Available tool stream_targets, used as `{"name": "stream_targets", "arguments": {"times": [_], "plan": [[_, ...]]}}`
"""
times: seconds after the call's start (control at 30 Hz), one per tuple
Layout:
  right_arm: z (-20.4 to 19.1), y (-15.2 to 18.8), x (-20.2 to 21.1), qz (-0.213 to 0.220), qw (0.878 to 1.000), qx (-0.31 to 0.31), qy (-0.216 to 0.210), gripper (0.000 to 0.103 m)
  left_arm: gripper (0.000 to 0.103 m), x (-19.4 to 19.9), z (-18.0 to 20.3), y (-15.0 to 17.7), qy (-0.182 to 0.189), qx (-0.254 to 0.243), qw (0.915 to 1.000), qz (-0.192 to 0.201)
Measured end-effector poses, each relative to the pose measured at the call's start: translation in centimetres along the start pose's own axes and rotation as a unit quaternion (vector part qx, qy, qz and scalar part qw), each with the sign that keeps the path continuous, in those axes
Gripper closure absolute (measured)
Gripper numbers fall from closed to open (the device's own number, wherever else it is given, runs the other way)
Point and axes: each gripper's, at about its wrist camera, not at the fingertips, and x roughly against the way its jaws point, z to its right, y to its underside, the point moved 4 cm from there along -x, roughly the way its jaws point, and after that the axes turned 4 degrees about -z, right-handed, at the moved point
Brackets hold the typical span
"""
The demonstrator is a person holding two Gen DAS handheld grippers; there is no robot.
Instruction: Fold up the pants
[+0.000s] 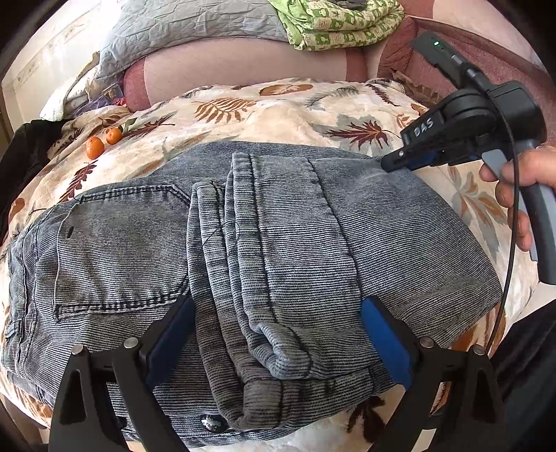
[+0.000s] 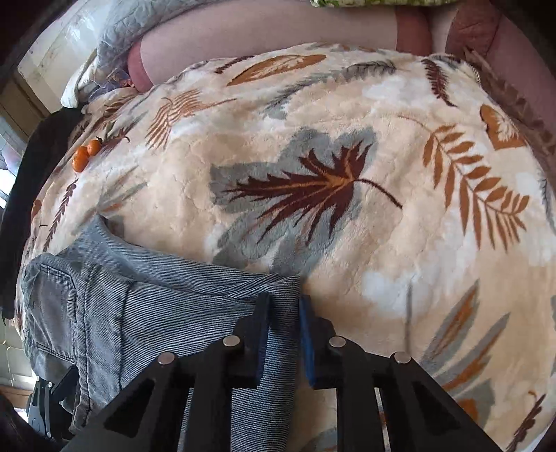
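Grey-blue striped pants (image 1: pixel 271 243) lie folded on a leaf-patterned blanket (image 1: pixel 278 107). The leg ends are doubled back over the seat part. My left gripper (image 1: pixel 278 330) is open, its blue-padded fingers (image 1: pixel 170 333) spread on either side of the folded leg cuffs at the near edge. My right gripper (image 1: pixel 389 162) shows in the left wrist view at the far right corner of the pants. In the right wrist view my right gripper (image 2: pixel 285 309) is nearly shut with the corner of the pants (image 2: pixel 156 306) between its jaws.
Two tangerines (image 1: pixel 102 142) lie on the blanket at the far left, also in the right wrist view (image 2: pixel 85 154). A grey quilt (image 1: pixel 180 31) and a green patterned blanket (image 1: pixel 340 21) rest on the pink sofa back (image 1: pixel 243 66). A dark garment (image 1: pixel 24 153) lies at the left edge.
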Motion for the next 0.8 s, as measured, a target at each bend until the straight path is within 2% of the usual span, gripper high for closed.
{"name": "stream_targets", "arguments": {"times": [0.13, 0.2, 0.3, 0.37, 0.4, 0.43, 0.47, 0.5, 0.6, 0.63, 0.67, 0.7, 0.73, 0.77, 0.8], "plan": [[1.1, 1.1, 3.2, 0.026, 0.998, -0.045, -0.024, 0.074, 0.007, 0.1, 0.0, 0.0, 0.002, 0.002, 1.0, 0.003], [0.6, 3.0, 5.6, 0.04, 0.995, -0.053, -0.071, 0.073, 0.007, 0.2, 0.0, 0.0, 0.004, 0.002, 1.0, 0.005], [-0.5, 6.7, 7.2, 0.035, 0.989, -0.07, -0.129, 0.067, 0.007, 0.2, -0.1, 0.1, 0.005, 0.003, 1.0, 0.007], [-1.1, 9.3, 5.5, 0.0, 0.99, -0.068, -0.126, 0.064, 0.007, 0.2, -0.1, 0.1, 0.008, 0.004, 0.9999, 0.007], [-1.2, 10.6, 3.8, -0.031, 0.991, -0.062, -0.115, 0.064, 0.007, 0.3, -0.2, 0.1, 0.011, 0.005, 0.9999, 0.007], [-1.3, 11.4, 3.0, -0.032, 0.992, -0.048, -0.11, 0.063, 0.007, 0.3, -0.2, 0.1, 0.012, 0.006, 0.9999, 0.008], [-1.5, 11.5, 3.6, -0.013, 0.994, -0.038, -0.104, 0.064, 0.007, 0.5, -0.3, 0.1, 0.014, 0.006, 0.9999, 0.008], [-1.6, 11.4, 4.3, -0.013, 0.995, -0.041, -0.093, 0.064, 0.007, 0.9, -0.5, 0.1, 0.02, 0.011, 0.9997, 0.009], [-2.6, 11.6, 7.3, 0.028, 0.993, -0.029, -0.107, 0.064, 0.007, 2.5, -1.6, 0.0, 0.027, 0.042, 0.9983, 0.032], [-2.9, 12.0, 7.6, 0.034, 0.993, -0.022, -0.108, 0.06, 0.007, 2.8, -1.9, 0.0, 0.027, 0.049, 0.9979, 0.034], [-3.0, 12.6, 7.1, 0.026, 0.994, -0.017, -0.106, 0.056, 0.007, 2.5, -2.2, 0.0, 0.025, 0.056, 0.9978, 0.026], [-3.1, 13.3, 5.6, 0.002, 0.995, -0.012, -0.097, 0.046, 0.007, 1.6, -2.3, 0.1, 0.026, 0.059, 0.9979, 0.004], [-2.9, 14.0, 3.8, -0.028, 0.996, -0.007, -0.078, 0.041, 0.007, 0.4, -2.2, 0.3, 0.022, 0.05, 0.9982, -0.025], [-2.9, 14.3, 3.5, -0.019, 0.998, 0.0, -0.068, 0.041, 0.006, 0.4, -1.7, 0.1, 0.001, 0.015, 0.9998, -0.015], [-3.2, 14.2, 4.2, -0.012, 0.998, 0.004, -0.065, 0.041, 0.007, 0.8, -1.4, 0.0, -0.008, 0.003, 0.9999, -0.008]]}}
